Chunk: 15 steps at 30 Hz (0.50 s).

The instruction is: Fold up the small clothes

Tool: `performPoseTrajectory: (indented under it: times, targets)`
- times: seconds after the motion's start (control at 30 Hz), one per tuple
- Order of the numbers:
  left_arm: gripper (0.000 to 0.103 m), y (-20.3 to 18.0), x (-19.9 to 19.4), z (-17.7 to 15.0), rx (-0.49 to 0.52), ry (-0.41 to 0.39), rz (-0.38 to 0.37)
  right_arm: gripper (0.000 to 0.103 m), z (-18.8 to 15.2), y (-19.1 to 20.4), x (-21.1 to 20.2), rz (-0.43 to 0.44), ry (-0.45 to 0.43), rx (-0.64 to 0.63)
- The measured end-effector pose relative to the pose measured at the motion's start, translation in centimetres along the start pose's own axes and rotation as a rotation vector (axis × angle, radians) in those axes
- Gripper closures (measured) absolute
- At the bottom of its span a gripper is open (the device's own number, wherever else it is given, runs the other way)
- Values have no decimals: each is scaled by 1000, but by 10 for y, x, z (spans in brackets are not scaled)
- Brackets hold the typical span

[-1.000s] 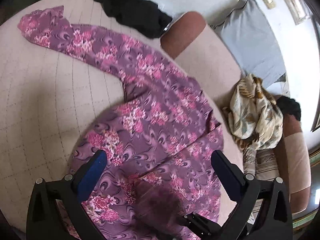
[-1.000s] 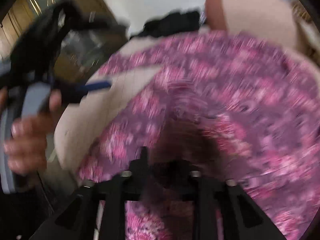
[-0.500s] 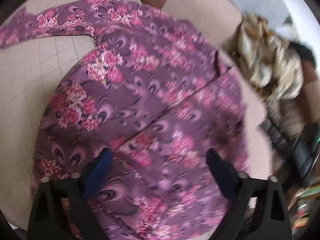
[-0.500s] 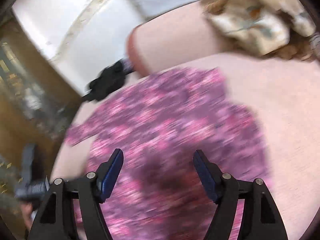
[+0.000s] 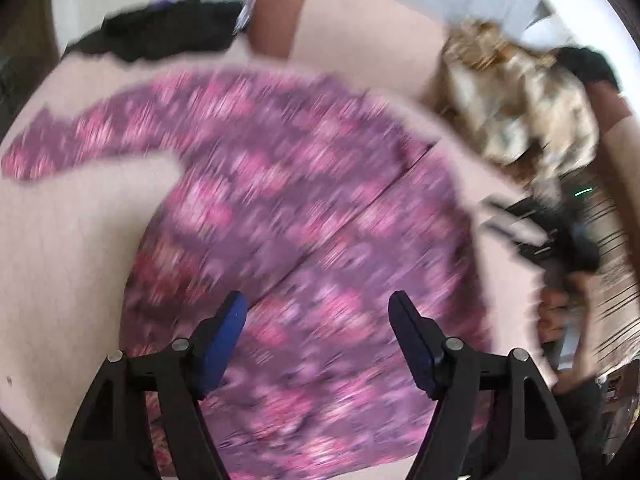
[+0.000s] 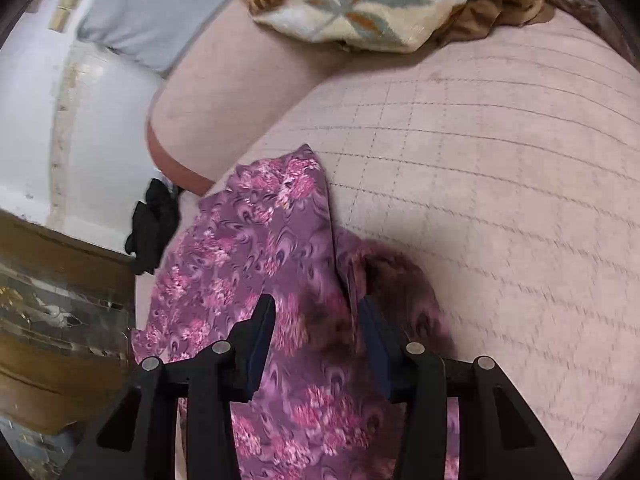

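L gripper (image 5: 318,310) jaws apart, closing above purple floral top (image 5: 288,216); R gripper (image 6: 316,312) narrowing round its raised edge, grip unclear

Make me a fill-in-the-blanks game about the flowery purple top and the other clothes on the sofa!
1. The flowers on the purple top are ____.
2. The small bundle at the sofa's edge is coloured ____.
3. The cream cloth is printed with ____.
4. The pads on the left gripper are coloured ____.

Missing words: pink; black; leaves; blue

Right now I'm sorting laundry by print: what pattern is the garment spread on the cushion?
Purple garment with pink floral clusters and swirls; sharpest in the right wrist view.
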State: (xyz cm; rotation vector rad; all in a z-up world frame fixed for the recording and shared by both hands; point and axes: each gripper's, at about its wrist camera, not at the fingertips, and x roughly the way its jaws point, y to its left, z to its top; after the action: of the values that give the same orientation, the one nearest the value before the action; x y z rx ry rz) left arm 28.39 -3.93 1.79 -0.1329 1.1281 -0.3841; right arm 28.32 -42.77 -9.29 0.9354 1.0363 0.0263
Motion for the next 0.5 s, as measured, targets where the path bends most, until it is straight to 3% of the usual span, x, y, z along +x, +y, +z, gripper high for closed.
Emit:
performPoseTrajectory:
  times: [0.13, 0.17, 0.23, 0.3, 0.4, 0.5]
  targets:
    - [24, -59, 4, 53, 83, -59, -40, 54, -3, -32, 13, 106, 15, 133]
    - [19, -74, 16, 68, 92, -64, -57, 54, -3, -38, 21, 124, 52, 181]
    - [18, -99, 51, 98, 98, -40, -85, 54, -3, -51, 26, 210, 85, 233]
    - [18, -129, 102, 131, 137, 19, -94, 54, 3, -53, 29, 210, 89, 225]
    - [18, -165, 165, 163, 221, 75, -25, 54, 16, -67, 31, 273, 67, 311]
    - [18, -191, 230, 183, 318, 101, 134, 62, 23, -64, 38, 308, 99, 304]
